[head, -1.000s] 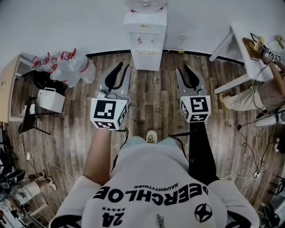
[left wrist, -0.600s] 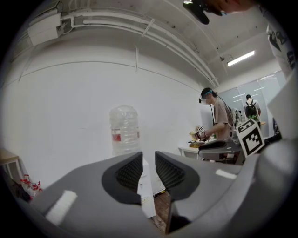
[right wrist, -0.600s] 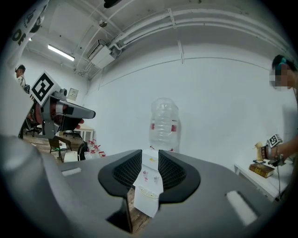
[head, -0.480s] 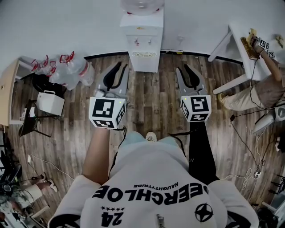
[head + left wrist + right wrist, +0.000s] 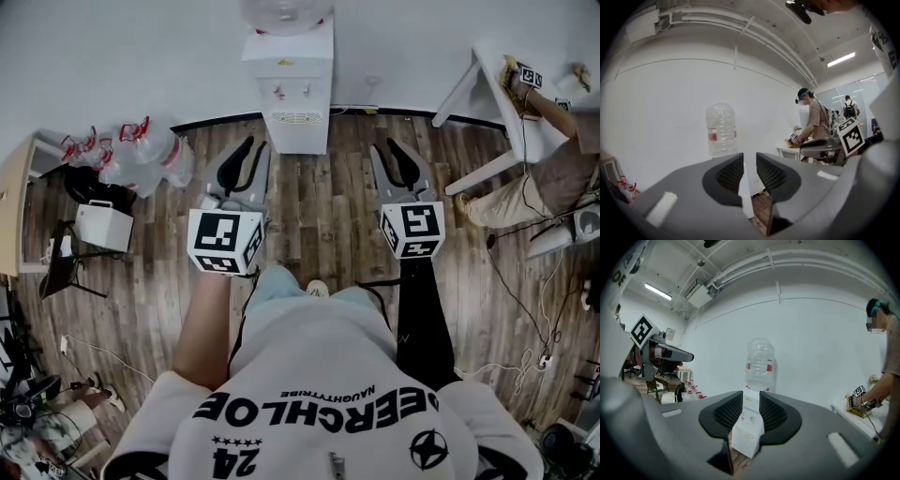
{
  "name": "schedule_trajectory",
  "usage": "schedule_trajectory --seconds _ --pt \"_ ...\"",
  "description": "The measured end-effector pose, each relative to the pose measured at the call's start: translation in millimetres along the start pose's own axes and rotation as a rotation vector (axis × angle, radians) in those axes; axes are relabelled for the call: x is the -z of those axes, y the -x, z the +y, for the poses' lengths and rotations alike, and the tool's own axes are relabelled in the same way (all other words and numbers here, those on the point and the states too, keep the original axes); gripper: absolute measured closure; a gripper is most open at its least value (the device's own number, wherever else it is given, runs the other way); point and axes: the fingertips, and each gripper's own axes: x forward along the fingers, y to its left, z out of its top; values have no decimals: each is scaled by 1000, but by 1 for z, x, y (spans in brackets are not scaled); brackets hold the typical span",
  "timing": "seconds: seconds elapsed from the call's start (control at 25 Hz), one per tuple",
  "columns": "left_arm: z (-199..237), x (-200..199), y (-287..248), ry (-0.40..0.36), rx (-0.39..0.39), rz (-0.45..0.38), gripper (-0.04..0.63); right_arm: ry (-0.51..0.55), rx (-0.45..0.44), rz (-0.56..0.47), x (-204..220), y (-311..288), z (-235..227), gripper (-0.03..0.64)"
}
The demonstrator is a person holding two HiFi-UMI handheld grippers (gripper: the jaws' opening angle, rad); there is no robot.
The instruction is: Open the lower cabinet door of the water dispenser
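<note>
White boxy water dispenser (image 5: 292, 89) stands at the wall, well ahead of us. Our left gripper (image 5: 257, 142) and right gripper (image 5: 388, 144) are empty, fingers narrowly apart. We should approach, go low, and catch its lower door's edge.

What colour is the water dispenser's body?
White. The water dispenser shows best in the head view, against the wall.

Open floor (image 5: 323, 202) fronts water dispenser (image 5: 298, 103); bottles (image 5: 141, 155) crowd left.
</note>
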Motion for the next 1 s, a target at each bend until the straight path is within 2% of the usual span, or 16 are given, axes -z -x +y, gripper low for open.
schedule_trajectory --seconds 0.68,1.0 --pt "10 0 18 -17 -35 -13 509 11 -44 -27 -9 -10 20 526" --pt "29 6 5 -4 -38 -32 509 38 -34 -20 -3 -34 19 526"
